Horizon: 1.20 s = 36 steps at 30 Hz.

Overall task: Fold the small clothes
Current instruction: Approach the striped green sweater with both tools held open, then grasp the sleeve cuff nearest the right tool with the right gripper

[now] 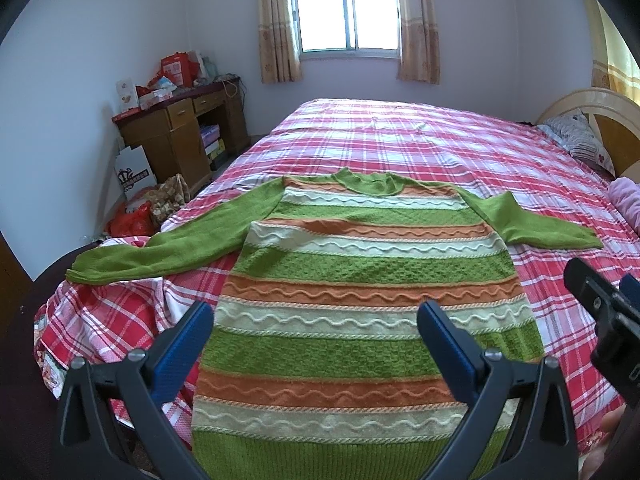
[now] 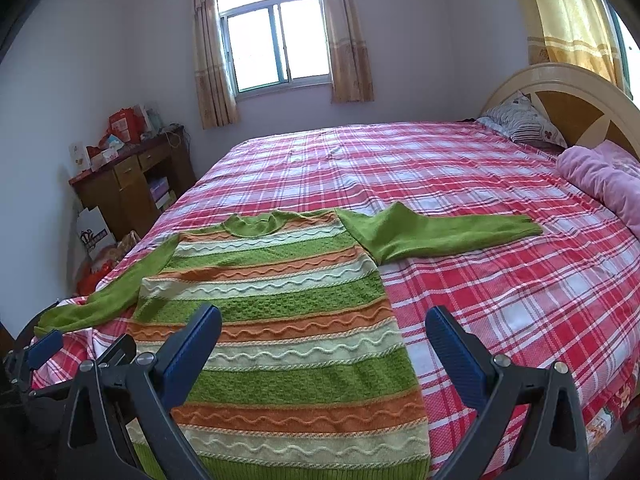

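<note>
A knitted sweater [image 1: 360, 272] [image 2: 276, 304] with green, orange and cream stripes lies flat on the bed, hem nearest me, collar away. Both green sleeves spread outward: the left sleeve [image 1: 160, 252] drapes toward the bed's left edge, the right sleeve [image 2: 436, 232] lies on the plaid sheet. My left gripper [image 1: 316, 320] hovers open above the sweater's lower body, holding nothing. My right gripper [image 2: 324, 330] is open too, over the sweater's right side near the hem, empty. The right gripper's body [image 1: 600, 312] shows at the right edge of the left wrist view.
The bed [image 2: 480, 288] carries a red and white plaid sheet. A pink blanket [image 2: 600, 176] and a pillow [image 2: 520, 120] lie by the headboard at the right. A wooden desk [image 1: 180, 128] with boxes and bags stands left of the bed.
</note>
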Motion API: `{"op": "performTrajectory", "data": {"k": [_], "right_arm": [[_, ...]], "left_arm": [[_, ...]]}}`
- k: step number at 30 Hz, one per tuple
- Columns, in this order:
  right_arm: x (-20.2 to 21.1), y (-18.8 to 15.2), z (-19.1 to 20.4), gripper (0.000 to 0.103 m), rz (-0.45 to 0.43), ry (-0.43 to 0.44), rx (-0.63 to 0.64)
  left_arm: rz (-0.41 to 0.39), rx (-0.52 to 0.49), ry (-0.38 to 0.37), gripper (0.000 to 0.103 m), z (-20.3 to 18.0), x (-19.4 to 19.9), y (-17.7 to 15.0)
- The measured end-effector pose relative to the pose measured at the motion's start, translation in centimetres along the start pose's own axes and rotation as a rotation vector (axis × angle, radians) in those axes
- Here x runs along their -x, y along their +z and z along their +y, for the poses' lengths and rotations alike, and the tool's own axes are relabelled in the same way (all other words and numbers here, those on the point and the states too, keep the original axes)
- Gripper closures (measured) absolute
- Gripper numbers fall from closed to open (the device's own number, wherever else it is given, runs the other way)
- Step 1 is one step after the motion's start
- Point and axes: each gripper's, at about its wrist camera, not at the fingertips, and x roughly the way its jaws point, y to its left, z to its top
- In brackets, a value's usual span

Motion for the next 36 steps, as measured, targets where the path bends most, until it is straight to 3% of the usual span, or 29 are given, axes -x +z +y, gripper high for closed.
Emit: {"op": "performTrajectory", "data": {"k": [15, 36], "right_arm": [[-2.8, 0.0, -0.6, 0.001, 0.04, -0.046, 0.006], [-12.4, 3.7, -3.6, 0.001, 0.159, -0.142, -0.048]], "left_arm": [[0.04, -0.008, 0.013, 0.0, -0.5, -3.1, -0.7], [0.113, -0.041, 0.083, 0.0, -1.8, -11.9, 2.1]]}}
